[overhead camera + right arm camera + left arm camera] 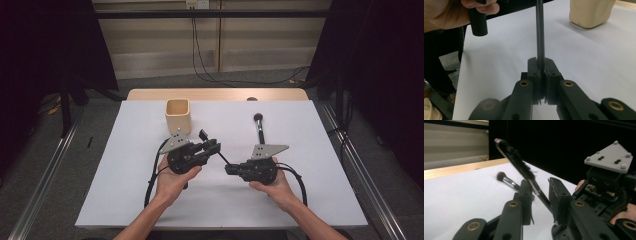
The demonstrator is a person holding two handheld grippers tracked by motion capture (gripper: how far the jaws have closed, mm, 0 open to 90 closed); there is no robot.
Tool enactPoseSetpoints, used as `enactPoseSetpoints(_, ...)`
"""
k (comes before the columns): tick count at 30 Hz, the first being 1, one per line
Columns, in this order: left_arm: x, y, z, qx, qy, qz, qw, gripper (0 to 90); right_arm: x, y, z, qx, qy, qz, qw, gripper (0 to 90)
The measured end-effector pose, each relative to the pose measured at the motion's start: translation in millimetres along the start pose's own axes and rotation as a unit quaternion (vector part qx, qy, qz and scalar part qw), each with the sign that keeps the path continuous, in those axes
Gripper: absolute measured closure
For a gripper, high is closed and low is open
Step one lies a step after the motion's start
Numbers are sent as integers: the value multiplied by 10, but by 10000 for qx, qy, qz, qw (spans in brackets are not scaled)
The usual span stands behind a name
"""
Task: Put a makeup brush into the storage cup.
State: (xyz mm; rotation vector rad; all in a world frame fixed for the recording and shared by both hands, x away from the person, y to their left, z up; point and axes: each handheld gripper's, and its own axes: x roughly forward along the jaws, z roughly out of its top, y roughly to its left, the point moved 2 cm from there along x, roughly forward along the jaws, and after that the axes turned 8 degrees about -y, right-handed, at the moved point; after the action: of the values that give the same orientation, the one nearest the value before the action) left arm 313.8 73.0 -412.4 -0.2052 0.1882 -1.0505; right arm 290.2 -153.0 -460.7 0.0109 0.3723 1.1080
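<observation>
- Right gripper view: my right gripper (541,71) is clamped on a thin brush (520,165) handle.
- Left gripper (209,146), jaws apart, straddles it; handover seems underway, so closing comes next.
- Beyond: another brush (259,126), cup (178,115) farthest.

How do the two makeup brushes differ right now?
The thin dark brush is off the table, its handle clamped in the right gripper; the round-headed brush lies flat on the white table, untouched. The thin one has a flat, comb-like bristle strip; the other a fluffy tuft and shiny metal collar. Both have slim dark handles.
</observation>
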Motion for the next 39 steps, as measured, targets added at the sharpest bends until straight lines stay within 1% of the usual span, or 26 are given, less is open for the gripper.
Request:
enactPoseSetpoints(1, 1, 0, 3, -35, -31, -25, 10000, 748, 5, 4, 0, 7, -4, 13, 10000, 860)
enactPoseSetpoints(3, -6, -4, 8, -22, -4, -22, 10000, 752, 10, 11, 1, 9, -4, 24, 10000, 860)
enactPoseSetpoints(6, -2, -13, 7, 2, -30, -48, 10000, 756, 14, 13, -3, 16, 12, 41, 10000, 860)
enactPoseSetpoints(8, -2, -21, 10, -37, -40, -65, 10000, 763, 15, 15, -6, 21, 25, 46, 10000, 859)
enactPoseSetpoints(15, 18, -68, 48, -71, -7, -257, 9996, 797, 26, 36, -13, -23, 55, 11, 10000, 854)
enactPoseSetpoints(18, 15, -83, 55, -73, -28, -297, 9995, 808, 24, 25, -12, 27, 50, -16, 10000, 846)
enactPoseSetpoints(19, 9, -88, 56, -60, -60, -278, 9996, 810, 22, 24, -10, 36, 42, -24, 10000, 846)
enactPoseSetpoints(20, 7, -96, 56, -67, -93, -285, 9995, 811, 18, 26, -6, 34, 27, -17, 10000, 845)
enactPoseSetpoints(23, 6, -111, 59, -35, -87, -293, 9995, 817, 15, 26, -2, 21, 24, -33, 10000, 840)
enactPoseSetpoints(25, 6, -122, 61, -81, -90, -329, 9994, 825, 15, 23, -2, 21, 27, -57, 10000, 834)
enactPoseSetpoints(26, 7, -127, 61, -92, -68, -382, 9992, 831, 16, 19, -3, 29, 19, -72, 10000, 825)
enactPoseSetpoints(29, 15, -154, 68, -94, -48, -458, 9989, 848, 16, 10, -4, 28, 14, -106, 9999, 804)
enactPoseSetpoints(30, 17, -163, 72, -64, -46, -452, 9989, 850, 16, 10, -2, 28, 16, -111, 9999, 801)
enactPoseSetpoints(31, 21, -170, 75, -89, -50, -464, 9989, 852, 16, 10, -2, 29, 14, -96, 9999, 791)
enactPoseSetpoints(33, 27, -164, 87, -262, -64, -428, 9987, 853, 12, 15, 3, 49, 23, -43, 10000, 778)
enactPoseSetpoints(39, 34, -172, 111, -277, -71, -427, 9987, 855, -29, 12, 35, 58, -67, -31, 10000, 724)
